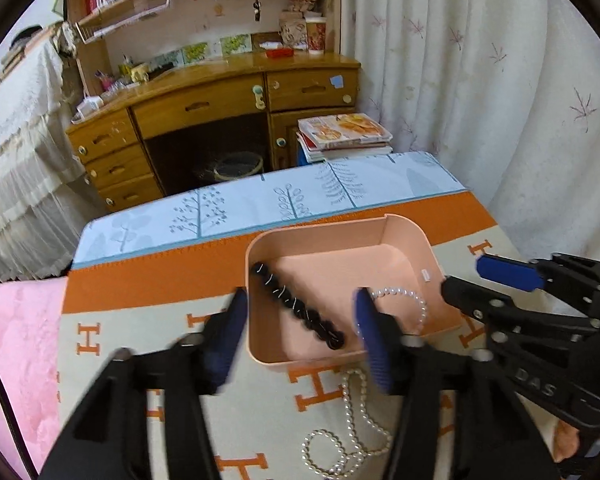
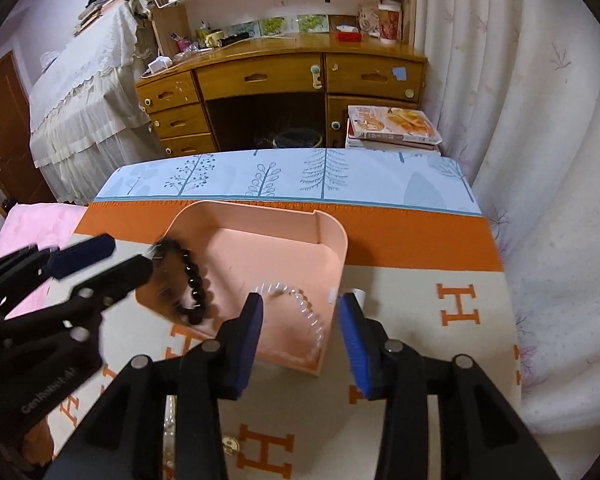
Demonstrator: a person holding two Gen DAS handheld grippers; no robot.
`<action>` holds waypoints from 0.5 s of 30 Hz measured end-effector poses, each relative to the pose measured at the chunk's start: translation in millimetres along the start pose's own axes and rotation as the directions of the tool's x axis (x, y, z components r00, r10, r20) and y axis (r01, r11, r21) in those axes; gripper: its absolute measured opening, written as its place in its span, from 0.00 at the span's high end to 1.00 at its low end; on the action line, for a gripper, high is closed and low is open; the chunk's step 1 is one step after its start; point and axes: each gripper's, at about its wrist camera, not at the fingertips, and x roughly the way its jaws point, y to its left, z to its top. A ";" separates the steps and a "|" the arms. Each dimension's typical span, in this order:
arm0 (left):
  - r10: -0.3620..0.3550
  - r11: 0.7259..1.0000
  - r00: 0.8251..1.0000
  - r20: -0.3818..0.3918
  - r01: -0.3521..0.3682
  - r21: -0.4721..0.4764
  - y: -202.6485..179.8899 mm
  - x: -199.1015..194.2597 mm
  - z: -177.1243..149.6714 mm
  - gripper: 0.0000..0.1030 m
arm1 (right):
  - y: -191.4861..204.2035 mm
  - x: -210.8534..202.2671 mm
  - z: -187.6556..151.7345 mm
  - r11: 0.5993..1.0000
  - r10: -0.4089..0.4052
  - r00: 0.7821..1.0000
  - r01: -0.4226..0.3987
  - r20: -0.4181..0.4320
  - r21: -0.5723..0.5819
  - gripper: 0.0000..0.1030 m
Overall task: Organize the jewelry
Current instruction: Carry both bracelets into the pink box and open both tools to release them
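A pink tray [image 1: 396, 226] sits on the orange-and-cream H-patterned cloth [image 1: 148, 284]. In it lie a black bead bracelet [image 1: 300, 306] and a pearl bracelet [image 1: 410, 300]. My left gripper [image 1: 300, 330] is open and empty, its fingers astride the tray's near left corner. A pearl necklace [image 1: 352, 428] lies on the cloth in front of the tray. In the right wrist view the tray [image 2: 332, 248] holds the black bracelet [image 2: 192, 280] and a clear bead bracelet [image 2: 304, 312]. My right gripper [image 2: 300, 320] is open and empty over the tray's near right corner.
A wooden desk [image 1: 204, 108] with drawers stands beyond the table, magazines [image 1: 344, 132] stacked beside it. White curtains [image 1: 500, 80] hang at the right. A pink blanket [image 1: 16, 340] lies at the left. A gold piece [image 2: 231, 445] lies on the cloth near my right gripper.
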 end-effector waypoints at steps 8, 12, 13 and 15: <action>0.041 0.999 0.995 0.093 -0.044 0.030 -4.8 -25.1 -6.5 0.39 | -2.9 -24.3 -7.7 0.999 0.041 0.998 -0.042 0.041 0.012 0.61; 0.051 0.997 0.988 0.145 -0.059 0.054 -7.2 -45.1 -16.9 0.39 | -1.2 -41.8 -20.3 0.999 0.053 0.996 -0.053 0.068 0.000 0.61; 0.047 0.997 0.988 0.150 -0.056 0.059 -8.4 -50.7 -20.1 0.39 | -1.2 -47.2 -23.9 0.998 0.058 0.995 -0.058 0.076 -0.002 0.61; 0.028 0.997 0.986 0.162 -0.040 0.070 -10.7 -60.5 -25.7 0.39 | -2.4 -55.7 -30.1 0.998 0.062 0.994 -0.062 0.087 -0.003 0.61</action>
